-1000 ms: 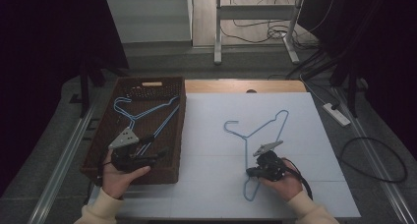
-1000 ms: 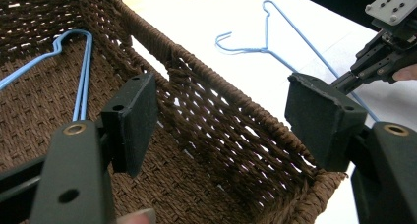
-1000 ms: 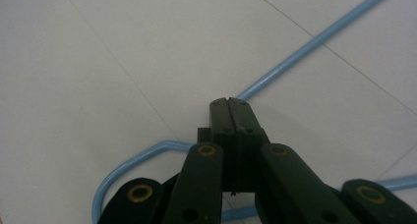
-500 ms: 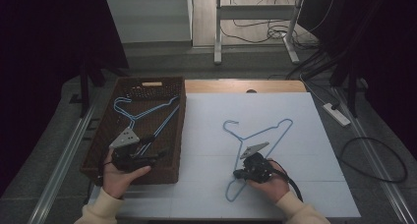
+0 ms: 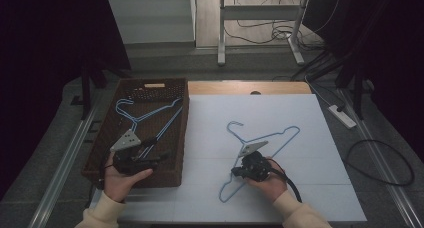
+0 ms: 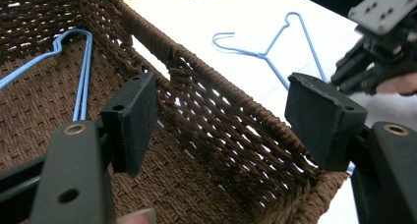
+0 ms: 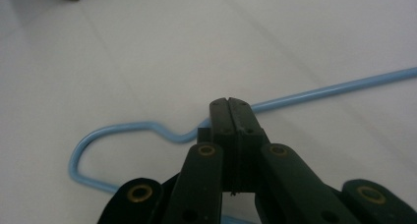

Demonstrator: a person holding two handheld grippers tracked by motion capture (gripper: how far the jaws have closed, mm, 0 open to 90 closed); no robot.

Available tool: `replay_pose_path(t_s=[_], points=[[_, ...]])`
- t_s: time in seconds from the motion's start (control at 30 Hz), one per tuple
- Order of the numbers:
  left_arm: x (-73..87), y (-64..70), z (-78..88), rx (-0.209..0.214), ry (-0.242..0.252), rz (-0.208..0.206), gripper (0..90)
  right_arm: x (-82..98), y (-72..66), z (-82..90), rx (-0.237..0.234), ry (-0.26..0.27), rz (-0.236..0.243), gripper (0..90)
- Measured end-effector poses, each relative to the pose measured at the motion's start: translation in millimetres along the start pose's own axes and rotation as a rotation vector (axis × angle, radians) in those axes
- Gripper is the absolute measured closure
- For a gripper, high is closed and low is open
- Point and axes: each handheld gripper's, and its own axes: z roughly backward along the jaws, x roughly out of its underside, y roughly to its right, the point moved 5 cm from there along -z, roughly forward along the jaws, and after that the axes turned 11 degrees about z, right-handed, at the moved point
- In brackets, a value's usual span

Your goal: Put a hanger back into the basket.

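I see the white table (image 5: 300, 198) under everything, and I place the rest against the brown woven basket (image 5: 176, 138) at its left end. Inside the basket lie 2 blue hangers (image 5: 145, 115). Just right of the basket, flat on the table, is 1 blue wire hanger (image 5: 280, 138). My right gripper (image 7: 230, 106) has its jaws clamped together on that hanger's wire. My left gripper (image 6: 221, 121) hangs over the basket's near corner, jaws apart, gripping nothing.

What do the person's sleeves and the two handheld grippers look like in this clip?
Cream knit-cuffed sleeves. Both grippers are black: the left gripper and right gripper each carry a grey three-cornered plate; flat rectangular fingers on arms with brass-coloured rivets. A black cable trails from the right one.
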Motion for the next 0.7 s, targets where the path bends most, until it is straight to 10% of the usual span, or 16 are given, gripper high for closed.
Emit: replay_pose_path(t_s=[0.37, 0.7], points=[[-0.2, 0.1, -0.9, 0.002, -0.003, -0.004, 29.1, -24.0, 81.5, 12.7, 0.170, 0.052, -0.078, 83.4], [0.4, -1.0, 1.4, 0.000, 0.002, -0.003, 29.1, -49.7, 115.7, -19.6, 0.211, -0.036, -0.031, 62.8]])
